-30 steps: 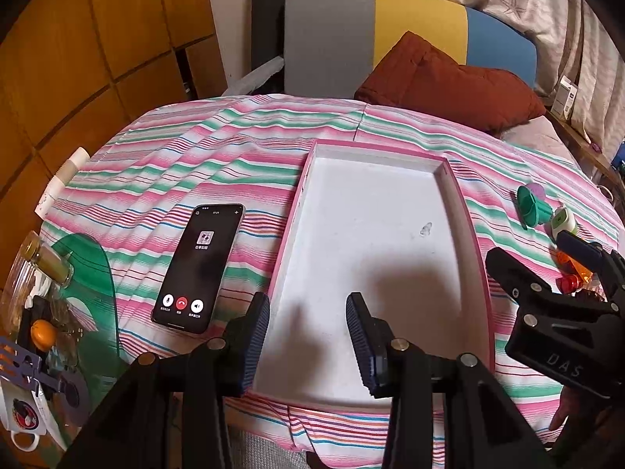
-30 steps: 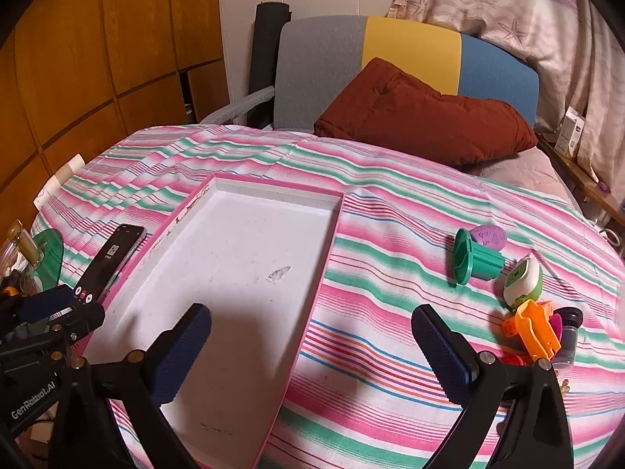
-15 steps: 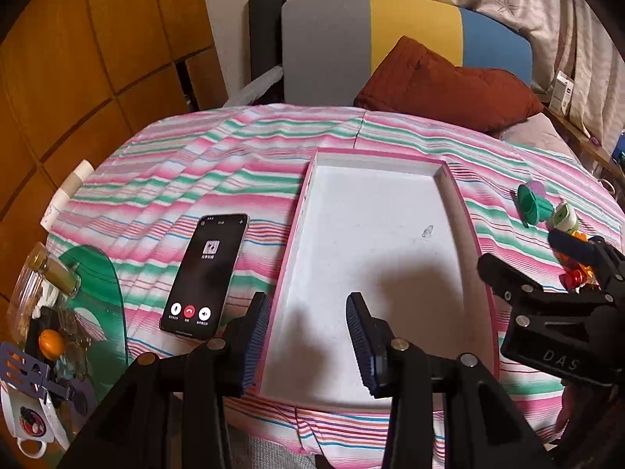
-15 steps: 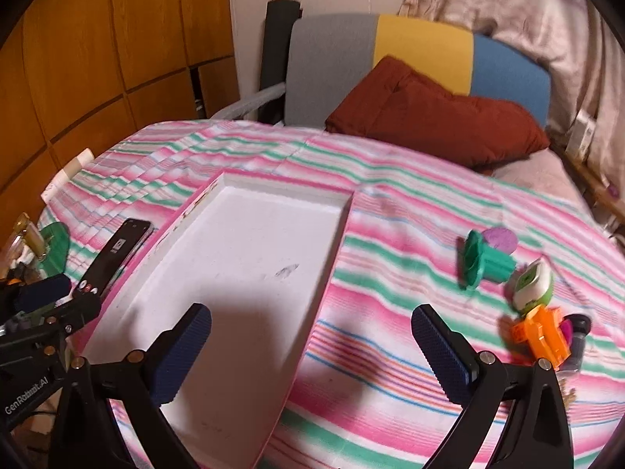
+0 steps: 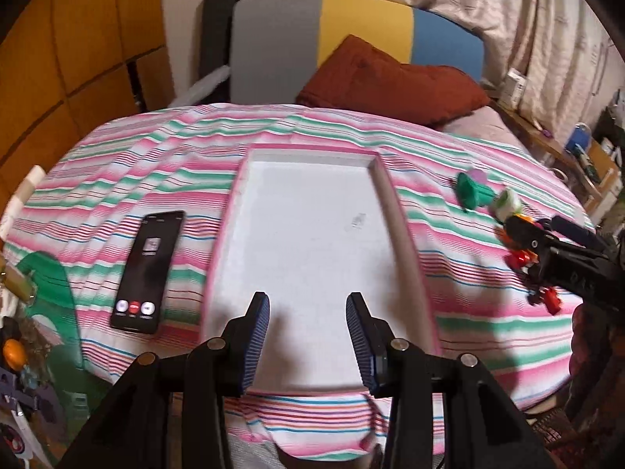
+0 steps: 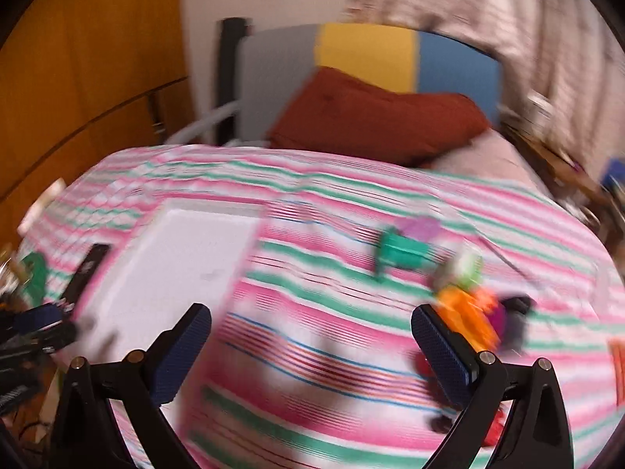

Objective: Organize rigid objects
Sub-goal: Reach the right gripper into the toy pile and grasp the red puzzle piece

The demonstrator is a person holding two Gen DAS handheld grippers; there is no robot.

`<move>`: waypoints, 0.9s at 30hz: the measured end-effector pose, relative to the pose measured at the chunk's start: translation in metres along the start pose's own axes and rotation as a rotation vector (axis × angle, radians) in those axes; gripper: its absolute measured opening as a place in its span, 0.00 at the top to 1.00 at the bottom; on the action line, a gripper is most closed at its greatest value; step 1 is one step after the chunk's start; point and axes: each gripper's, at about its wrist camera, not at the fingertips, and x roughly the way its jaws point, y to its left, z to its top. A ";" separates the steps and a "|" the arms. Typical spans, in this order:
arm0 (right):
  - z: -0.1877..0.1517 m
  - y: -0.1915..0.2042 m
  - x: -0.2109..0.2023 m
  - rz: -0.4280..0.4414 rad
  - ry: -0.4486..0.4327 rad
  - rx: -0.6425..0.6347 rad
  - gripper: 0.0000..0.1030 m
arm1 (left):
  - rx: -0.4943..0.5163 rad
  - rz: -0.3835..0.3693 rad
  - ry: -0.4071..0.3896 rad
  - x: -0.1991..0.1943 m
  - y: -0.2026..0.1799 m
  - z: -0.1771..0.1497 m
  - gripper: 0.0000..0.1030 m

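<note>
A white tray with a pink rim (image 5: 394,203) lies empty on the striped cloth; it also shows in the right wrist view (image 6: 250,234). My left gripper (image 5: 308,336) is open and empty over the tray's near end. Small rigid toys lie right of the tray: a green piece (image 5: 470,193) (image 6: 398,252), a white-green piece (image 5: 508,203), an orange piece (image 6: 465,312), red pieces (image 5: 547,299). My right gripper (image 6: 312,351) is wide open and empty above the cloth, its right finger beside the orange piece. The right view is blurred.
A black phone (image 5: 150,269) with a lit screen lies left of the tray. Clutter with a green plate (image 5: 50,301) sits beyond the table's left edge. A red cushion (image 5: 386,78) and a chair back (image 5: 351,31) stand behind the table.
My right gripper has swung right toward the toy cluster, and its view is now motion-blurred. My left gripper has pulled back slightly, still open over the tray.
</note>
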 end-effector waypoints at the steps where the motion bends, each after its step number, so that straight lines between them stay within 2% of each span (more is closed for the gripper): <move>1: -0.003 -0.010 0.000 -0.011 0.008 0.029 0.00 | 0.005 -0.017 -0.004 -0.001 -0.003 -0.001 0.60; 4: -0.013 -0.054 0.004 -0.068 0.072 0.177 0.00 | 0.024 -0.050 -0.001 0.000 -0.013 -0.005 0.60; 7: -0.022 -0.077 0.015 -0.081 0.140 0.271 0.00 | 0.045 -0.080 0.015 0.001 -0.022 -0.008 0.60; 9: -0.024 -0.080 0.027 -0.067 0.189 0.298 0.00 | 0.054 -0.083 0.018 0.001 -0.026 -0.010 0.60; 11: -0.018 -0.071 0.030 -0.043 0.177 0.249 0.00 | 0.058 -0.094 0.019 0.001 -0.029 -0.013 0.60; 13: -0.011 -0.053 0.029 0.103 0.148 0.189 0.00 | 0.054 -0.105 0.033 0.003 -0.029 -0.014 0.60; 14: -0.006 -0.046 0.024 0.255 0.128 0.194 0.00 | 0.052 -0.114 0.040 0.003 -0.029 -0.014 0.60; 15: -0.004 -0.045 0.020 0.305 0.103 0.210 0.00 | 0.050 -0.120 0.046 0.004 -0.029 -0.015 0.60; 16: -0.002 -0.047 0.014 0.314 0.073 0.222 0.00 | 0.044 -0.121 0.052 0.004 -0.028 -0.014 0.60; 19: 0.000 -0.070 -0.008 0.185 -0.036 0.261 0.00 | 0.025 -0.139 0.064 0.006 -0.025 -0.013 0.60; 21: -0.006 -0.098 -0.017 0.096 -0.045 0.346 0.00 | 0.010 -0.167 0.072 0.006 -0.024 -0.012 0.60; 25: -0.026 -0.151 -0.019 -0.022 0.065 0.533 0.00 | 0.004 -0.270 0.093 0.009 -0.027 -0.009 0.60; 27: -0.044 -0.172 -0.014 -0.093 0.162 0.622 0.00 | 0.013 -0.305 0.109 0.010 -0.034 -0.007 0.60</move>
